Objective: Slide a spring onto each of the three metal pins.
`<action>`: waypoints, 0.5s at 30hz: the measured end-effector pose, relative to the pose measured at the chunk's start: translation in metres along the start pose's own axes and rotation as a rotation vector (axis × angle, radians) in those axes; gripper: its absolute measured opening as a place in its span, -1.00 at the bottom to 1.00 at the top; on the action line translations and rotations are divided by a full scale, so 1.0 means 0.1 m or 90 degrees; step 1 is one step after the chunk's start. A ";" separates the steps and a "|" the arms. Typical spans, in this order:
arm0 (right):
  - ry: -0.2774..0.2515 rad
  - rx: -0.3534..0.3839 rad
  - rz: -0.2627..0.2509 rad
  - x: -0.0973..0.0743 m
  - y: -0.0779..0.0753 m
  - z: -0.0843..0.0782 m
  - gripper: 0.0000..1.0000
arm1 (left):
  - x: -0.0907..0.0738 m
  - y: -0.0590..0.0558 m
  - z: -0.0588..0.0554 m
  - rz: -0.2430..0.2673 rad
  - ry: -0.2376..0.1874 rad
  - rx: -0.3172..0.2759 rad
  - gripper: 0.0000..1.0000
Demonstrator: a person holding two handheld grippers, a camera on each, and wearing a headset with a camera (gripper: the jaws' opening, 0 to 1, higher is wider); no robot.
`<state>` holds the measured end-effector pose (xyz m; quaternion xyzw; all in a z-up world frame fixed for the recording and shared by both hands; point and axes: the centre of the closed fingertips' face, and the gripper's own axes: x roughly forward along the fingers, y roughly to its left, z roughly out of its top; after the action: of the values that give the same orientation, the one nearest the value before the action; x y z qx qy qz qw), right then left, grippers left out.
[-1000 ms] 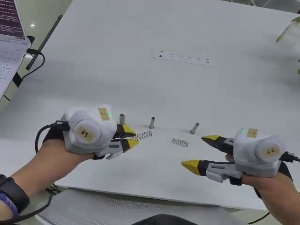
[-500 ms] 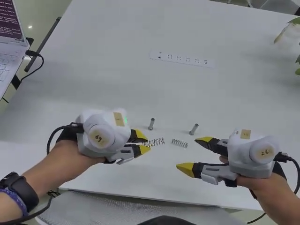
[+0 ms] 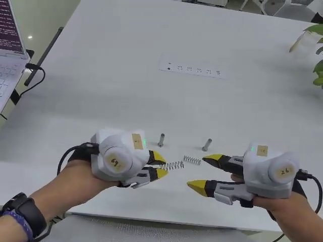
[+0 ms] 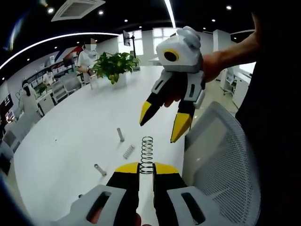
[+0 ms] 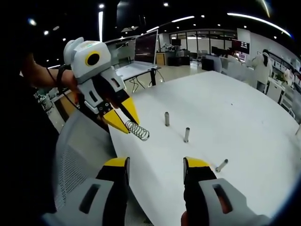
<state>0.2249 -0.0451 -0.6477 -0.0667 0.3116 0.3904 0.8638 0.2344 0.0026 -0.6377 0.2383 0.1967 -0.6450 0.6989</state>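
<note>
Clamping spring [image 3: 174,165] by one end: left hand-held gripper [image 3: 162,165]; right hand-held gripper [image 3: 199,172] spread apart, near spring's free end.

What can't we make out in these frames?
- Head view: one pin hidden behind the left gripper.
- Right gripper view: pins too small to tell if any carries a spring.
- Left gripper view: held spring, near end buried between the jaws.
- Head view: laptop cut by left edge.
</note>
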 end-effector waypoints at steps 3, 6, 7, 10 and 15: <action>-0.003 -0.004 0.011 0.01 0.04 0.02 -0.20 | 0.02 -0.04 0.01 -0.007 0.001 0.007 -0.95; -0.004 -0.011 0.023 0.02 0.08 0.02 -0.30 | 0.05 -0.08 0.02 -0.015 0.001 0.012 -0.95; -0.004 -0.015 0.029 0.03 0.10 0.02 -0.33 | 0.05 -0.10 0.03 -0.018 0.001 0.016 -0.95; -0.008 -0.019 0.045 0.04 0.15 0.03 -0.41 | 0.07 -0.13 0.05 -0.025 0.002 0.022 -0.95; -0.008 -0.028 0.062 0.05 0.20 0.04 -0.46 | 0.09 -0.18 0.05 -0.034 0.004 0.034 -0.95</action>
<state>0.2152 -0.0272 -0.6451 -0.0677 0.3002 0.4392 0.8440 0.2175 -0.0088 -0.6404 0.2534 0.1882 -0.6677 0.6742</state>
